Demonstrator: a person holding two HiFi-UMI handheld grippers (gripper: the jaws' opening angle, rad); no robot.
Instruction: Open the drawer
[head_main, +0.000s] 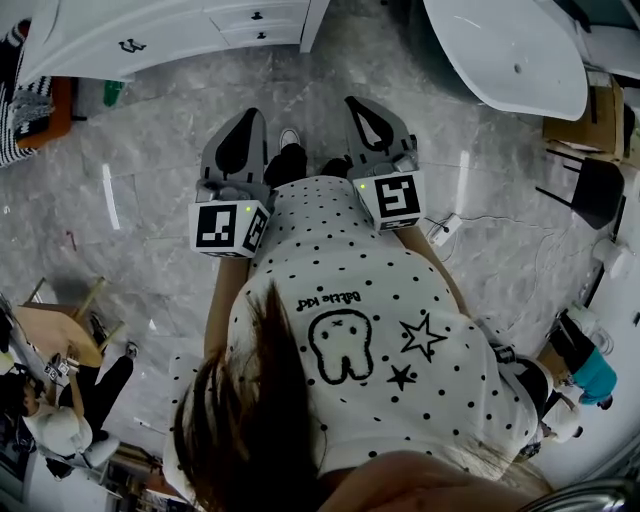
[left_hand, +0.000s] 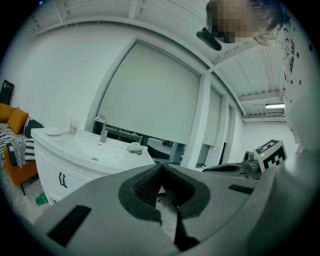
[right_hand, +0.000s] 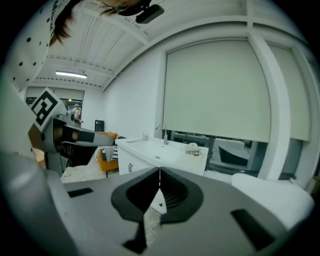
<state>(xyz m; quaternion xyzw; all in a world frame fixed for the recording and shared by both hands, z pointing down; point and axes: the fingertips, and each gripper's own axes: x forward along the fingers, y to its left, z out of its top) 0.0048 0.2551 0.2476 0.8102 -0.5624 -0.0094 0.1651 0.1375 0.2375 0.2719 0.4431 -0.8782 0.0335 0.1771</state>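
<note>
A white vanity cabinet (head_main: 170, 35) stands ahead at the top left of the head view. Its drawers (head_main: 258, 25) with small black handles are closed. Both grippers are held out over the marble floor, well short of the cabinet. My left gripper (head_main: 248, 116) is shut with nothing in it, and its pads meet in the left gripper view (left_hand: 161, 168). My right gripper (head_main: 356, 103) is also shut and holds nothing, its tips touching in the right gripper view (right_hand: 159, 172). There the cabinet (right_hand: 150, 155) lies straight ahead; the left gripper view has the cabinet (left_hand: 75, 160) to the left.
A white bathtub (head_main: 510, 50) stands at the top right. An orange seat (head_main: 50, 115) with a striped cloth sits left of the cabinet. A black chair (head_main: 598, 190) and cables lie at the right. A faucet (left_hand: 102, 127) rises from the basin top.
</note>
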